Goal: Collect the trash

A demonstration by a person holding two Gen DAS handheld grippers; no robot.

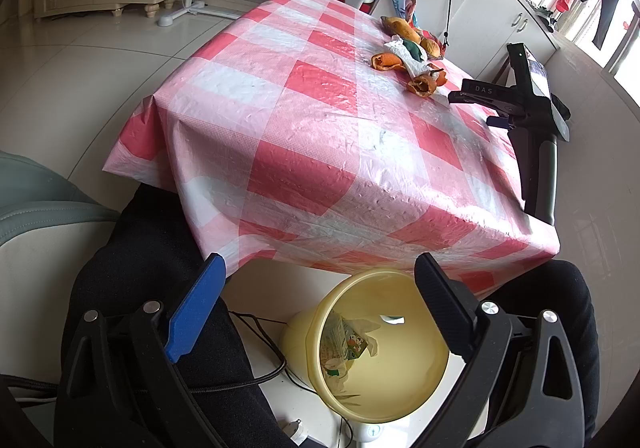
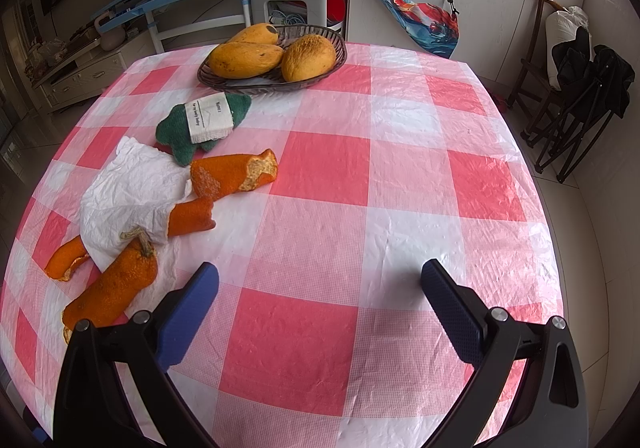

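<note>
My right gripper [image 2: 318, 284] hangs empty, jaws apart, just off the orange peels [image 2: 234, 175] and crumpled tissue [image 2: 128, 191]; the left gripper [image 1: 320, 280], likewise spread, hovers over the yellow bin [image 1: 412, 380]. Risk — thin tablecloth [image 2: 380, 183] snagging as I pinch.

Table [image 2: 360, 232] in pink-and-white check; orange peels [image 2: 234, 175], crumpled tissue [image 2: 128, 191], green cloth [image 2: 180, 135] at nine o'clock, fruit basket [image 2: 240, 85] at twelve.

Left wrist view looks down past the table [image 1: 320, 127] edge; right skims the same tabletop closer.
</note>
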